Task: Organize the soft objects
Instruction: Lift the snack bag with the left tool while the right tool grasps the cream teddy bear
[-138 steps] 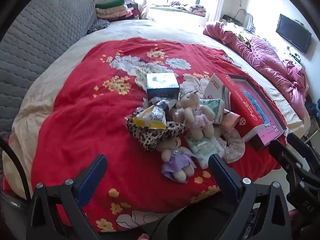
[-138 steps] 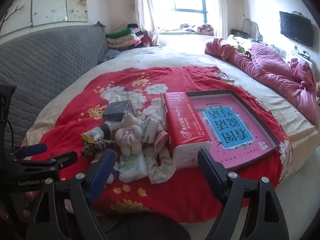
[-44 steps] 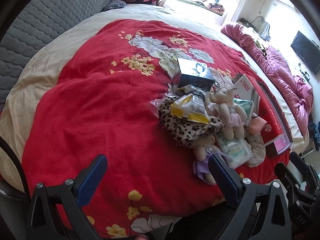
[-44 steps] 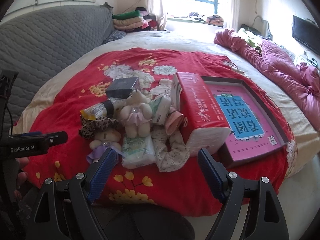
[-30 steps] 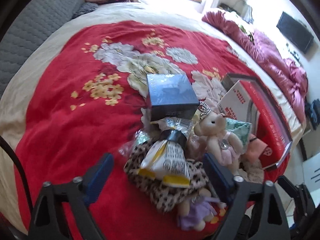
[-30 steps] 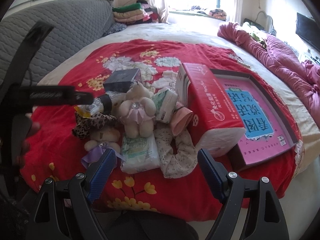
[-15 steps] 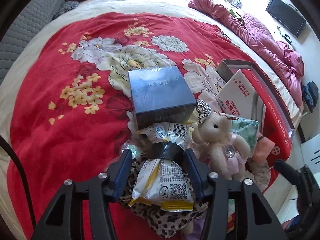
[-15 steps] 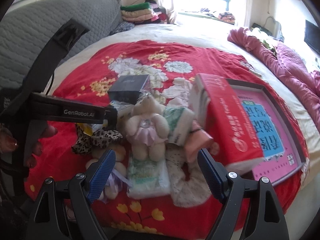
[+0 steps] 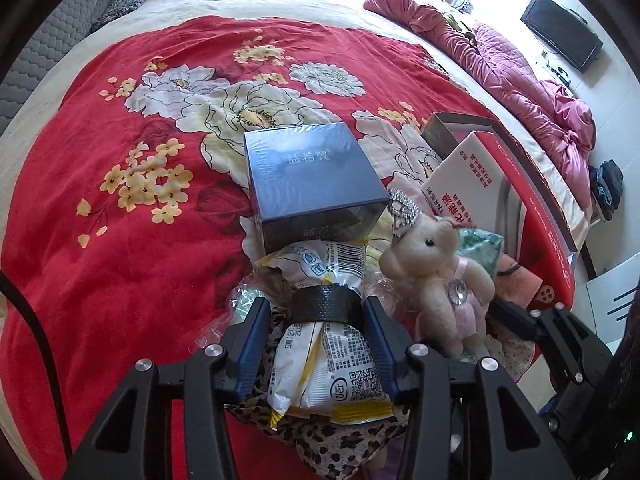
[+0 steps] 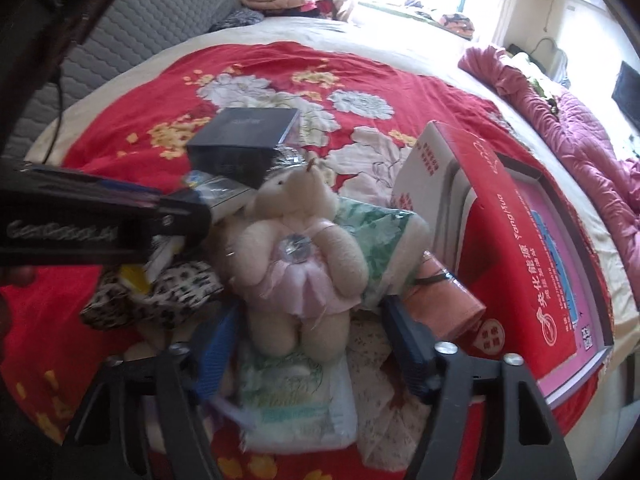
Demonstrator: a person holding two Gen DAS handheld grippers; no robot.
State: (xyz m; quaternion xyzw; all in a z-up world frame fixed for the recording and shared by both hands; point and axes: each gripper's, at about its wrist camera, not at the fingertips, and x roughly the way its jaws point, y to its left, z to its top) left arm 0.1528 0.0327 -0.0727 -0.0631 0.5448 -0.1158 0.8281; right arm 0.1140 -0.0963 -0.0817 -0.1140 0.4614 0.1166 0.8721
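— What was seen, largest thing first?

— A red floral blanket (image 9: 100, 240) was spread over the bed, and a heap of things was piled near its front edge. A red tissue carton (image 10: 496, 216) was propped against a pink boxed set (image 10: 560, 240) on the right. A dark blue box (image 9: 308, 176) was set at the far side of the heap.

— And the soft things?

— A cream teddy bear in a pink skirt (image 10: 296, 240) was stood in the middle of the heap, over a white tissue pack (image 10: 296, 404). A leopard-print cloth (image 9: 344, 444) was laid at the left, with a yellow-and-white snack bag (image 9: 332, 364) on top of it, cinched by 1 black band (image 9: 324, 308).

— How were the tongs held?

— The left gripper (image 9: 316, 340) was set around the snack bag, its jaws having just been closing; the blue pads were at the bag's 2 sides and appeared to touch it, though a firm pinch could not be confirmed. The right gripper (image 10: 308, 348) was placed astride the bear's legs, its jaws having just been closing too, yet gaps were still seen on both sides; that view was blurred.
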